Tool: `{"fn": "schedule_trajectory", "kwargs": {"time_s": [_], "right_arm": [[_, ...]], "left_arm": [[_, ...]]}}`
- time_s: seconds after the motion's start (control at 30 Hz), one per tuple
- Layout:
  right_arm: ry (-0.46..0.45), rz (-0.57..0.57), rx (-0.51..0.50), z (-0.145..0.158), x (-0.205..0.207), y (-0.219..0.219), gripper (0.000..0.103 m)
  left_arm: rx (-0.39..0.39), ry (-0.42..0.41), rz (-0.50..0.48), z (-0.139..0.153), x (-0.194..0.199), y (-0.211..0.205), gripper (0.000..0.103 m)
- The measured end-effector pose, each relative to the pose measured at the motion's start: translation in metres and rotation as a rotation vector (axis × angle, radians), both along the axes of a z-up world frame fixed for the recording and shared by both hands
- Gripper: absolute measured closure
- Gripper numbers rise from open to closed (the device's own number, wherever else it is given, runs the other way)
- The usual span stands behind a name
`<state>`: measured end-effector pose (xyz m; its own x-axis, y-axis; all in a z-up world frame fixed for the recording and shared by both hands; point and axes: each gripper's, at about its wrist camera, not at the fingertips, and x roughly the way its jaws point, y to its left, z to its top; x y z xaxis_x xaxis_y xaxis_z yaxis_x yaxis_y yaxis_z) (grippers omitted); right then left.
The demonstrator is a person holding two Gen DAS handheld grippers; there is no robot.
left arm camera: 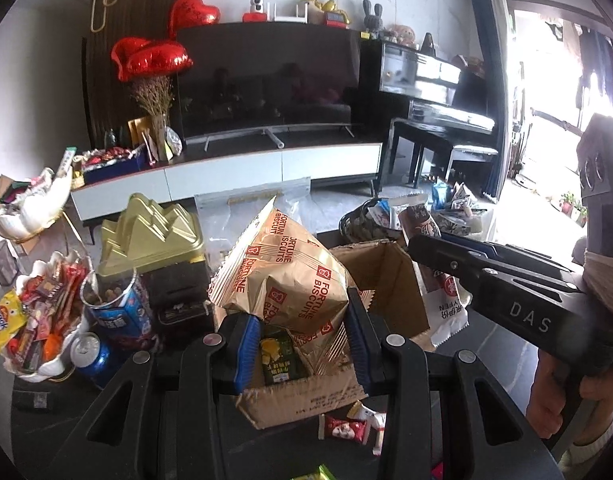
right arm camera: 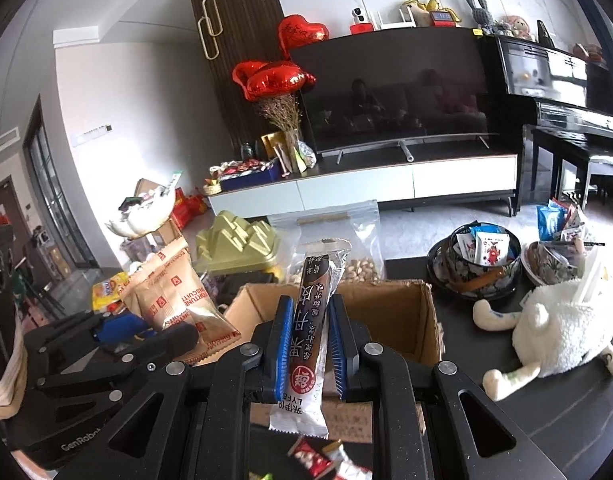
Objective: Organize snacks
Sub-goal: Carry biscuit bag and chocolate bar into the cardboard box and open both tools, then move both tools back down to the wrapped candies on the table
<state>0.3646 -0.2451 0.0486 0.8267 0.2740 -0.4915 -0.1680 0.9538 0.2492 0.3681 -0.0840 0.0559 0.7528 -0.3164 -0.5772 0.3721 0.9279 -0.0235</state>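
Observation:
My left gripper (left arm camera: 302,316) is shut on a gold Fortune Biscuits bag (left arm camera: 282,268) and holds it over an open cardboard box (left arm camera: 382,276); a green snack pack (left arm camera: 280,356) lies inside. My right gripper (right arm camera: 308,336) is shut on a long brown-and-white snack bar (right arm camera: 308,332), held above the same box (right arm camera: 386,312). In the left wrist view the right gripper (left arm camera: 430,248) reaches in from the right with the bar (left arm camera: 446,300). In the right wrist view the left gripper (right arm camera: 154,332) and biscuit bag (right arm camera: 174,296) are at the left.
A white dish of sweets (left arm camera: 38,320), a blue can (left arm camera: 88,354), a blue tub (left arm camera: 118,300) and a gold tin (left arm camera: 150,232) stand left. Patterned bowls of packets (right arm camera: 474,260) and a white plush sheep (right arm camera: 558,320) sit right. Loose red sweets (left arm camera: 346,428) lie before the box.

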Motion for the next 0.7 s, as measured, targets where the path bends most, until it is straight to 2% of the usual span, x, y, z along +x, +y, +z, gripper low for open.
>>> {"fn": "schedule_trajectory", "kwargs": {"time_s": [0.17,0.23,0.27,0.3,0.33,0.37,0.4,0.53,0.6,0.7], "right_arm": [[0.012,-0.001,-0.017,-0.012,0.02,-0.002,0.084],[0.011,-0.016,-0.024,-0.016,0.025,-0.003,0.083],[0.011,-0.024,-0.031,-0.016,0.025,-0.004,0.075],[0.011,-0.036,-0.038,-0.017,0.025,-0.005,0.068],[0.005,-0.059,-0.048,-0.018,0.022,-0.006,0.058],[0.003,-0.069,-0.058,-0.017,0.021,-0.006,0.056],[-0.001,-0.067,-0.064,-0.017,0.018,-0.006,0.056],[-0.009,-0.055,-0.067,-0.013,0.004,-0.005,0.051],[-0.014,-0.045,-0.079,-0.01,-0.008,-0.001,0.05],[-0.037,-0.024,-0.095,-0.004,-0.026,0.006,0.05]], "left_arm": [[0.022,0.028,0.009,-0.012,0.022,-0.008,0.062],[0.027,0.036,0.024,-0.014,0.028,-0.009,0.055],[0.028,0.037,0.035,-0.015,0.029,-0.009,0.048],[0.029,0.031,0.044,-0.015,0.028,-0.008,0.045],[0.032,0.025,0.049,-0.015,0.026,-0.007,0.044],[0.041,0.016,0.055,-0.014,0.023,-0.007,0.041],[0.048,0.009,0.064,-0.013,0.019,-0.006,0.037],[0.044,-0.007,0.07,-0.008,0.002,-0.001,0.032],[0.039,-0.025,0.072,-0.004,-0.01,0.004,0.024],[0.042,-0.049,0.073,0.003,-0.027,0.01,0.024]]}}
